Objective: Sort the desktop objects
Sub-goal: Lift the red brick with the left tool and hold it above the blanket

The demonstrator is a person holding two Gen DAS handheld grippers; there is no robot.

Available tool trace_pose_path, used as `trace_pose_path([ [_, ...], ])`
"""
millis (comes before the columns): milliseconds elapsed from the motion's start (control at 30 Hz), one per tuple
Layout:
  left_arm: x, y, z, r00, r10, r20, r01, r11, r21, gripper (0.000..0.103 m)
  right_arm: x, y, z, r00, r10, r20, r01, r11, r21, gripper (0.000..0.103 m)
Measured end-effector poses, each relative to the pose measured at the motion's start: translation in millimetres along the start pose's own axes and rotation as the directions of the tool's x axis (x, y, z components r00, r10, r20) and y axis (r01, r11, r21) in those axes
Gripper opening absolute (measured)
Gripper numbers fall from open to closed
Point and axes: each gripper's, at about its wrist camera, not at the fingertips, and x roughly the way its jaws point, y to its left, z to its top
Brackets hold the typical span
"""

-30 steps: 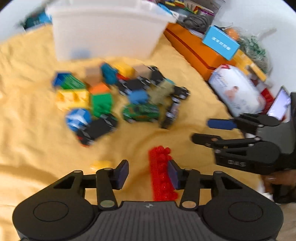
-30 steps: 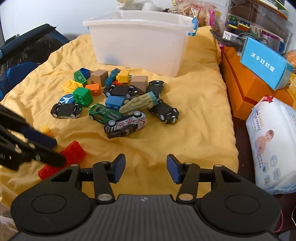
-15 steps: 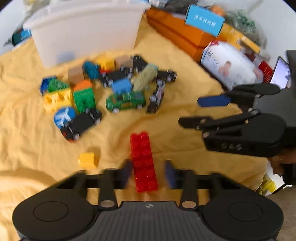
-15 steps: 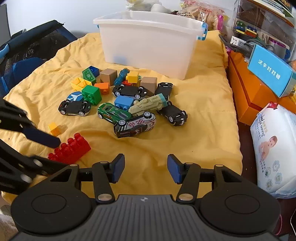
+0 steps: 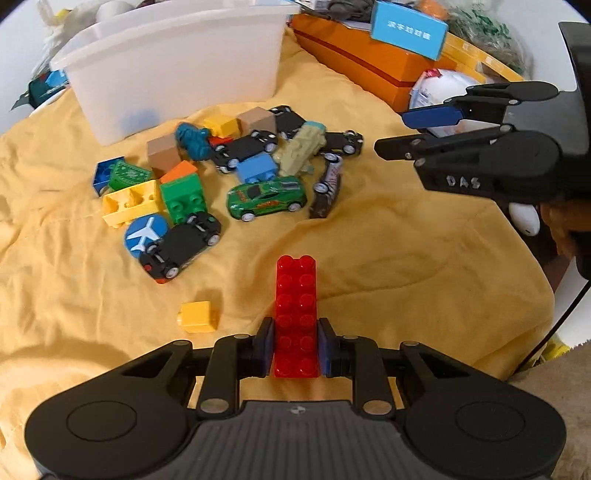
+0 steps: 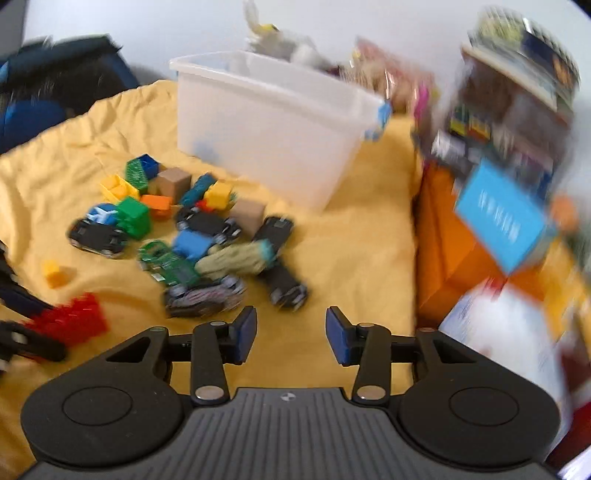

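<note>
My left gripper [image 5: 295,349] is shut on the near end of a long red brick [image 5: 296,306], which points away from me over the yellow cloth [image 5: 406,258]. The red brick also shows at the left edge of the right wrist view [image 6: 70,319]. My right gripper [image 6: 291,334] is open and empty above the cloth, near a pile of toy cars and blocks [image 6: 192,236]. It appears at the right of the left wrist view [image 5: 391,134]. A white plastic bin [image 5: 177,62] stands behind the pile [image 5: 236,173].
A small yellow block [image 5: 197,316] lies left of the red brick. An orange box [image 5: 369,66] with a blue carton [image 5: 408,27] on it borders the cloth's right side. A white wipes pack [image 6: 509,332] lies lower right. The right wrist view is blurred.
My left gripper closed on the red brick, which was lying between open jaws a second ago. My right gripper swung right and forward, closer to the pile.
</note>
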Motion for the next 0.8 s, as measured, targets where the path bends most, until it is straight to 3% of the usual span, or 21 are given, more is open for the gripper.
trace_pose_path([
  [133,-3,5,-3,1.0,-0.018,0.003,0.018,1.0,-0.015,0.027,2,-9,8,0.994,0.109,-0.009,-0.108,0.991,0.074,0.044],
  [300,-4,5,-10,1.0,-0.022,-0.009,0.022,1.0,-0.008,0.027,0,15,11,0.977,0.213,-0.008,-0.213,0.976,0.045,0.042],
  [500,-9,8,-17,1.0,-0.022,-0.009,0.022,1.0,0.011,0.027,0,41,19,0.965,0.261,0.003,-0.261,0.965,-0.026,0.04],
  [667,-13,17,-21,1.0,-0.026,-0.009,0.026,1.0,0.004,0.027,8,44,27,0.958,0.288,-0.004,-0.288,0.958,-0.001,0.041],
  [800,-11,23,-22,0.999,-0.039,-0.014,0.038,0.999,-0.01,0.027,12,58,46,0.943,0.322,0.085,-0.318,0.947,-0.051,0.04],
])
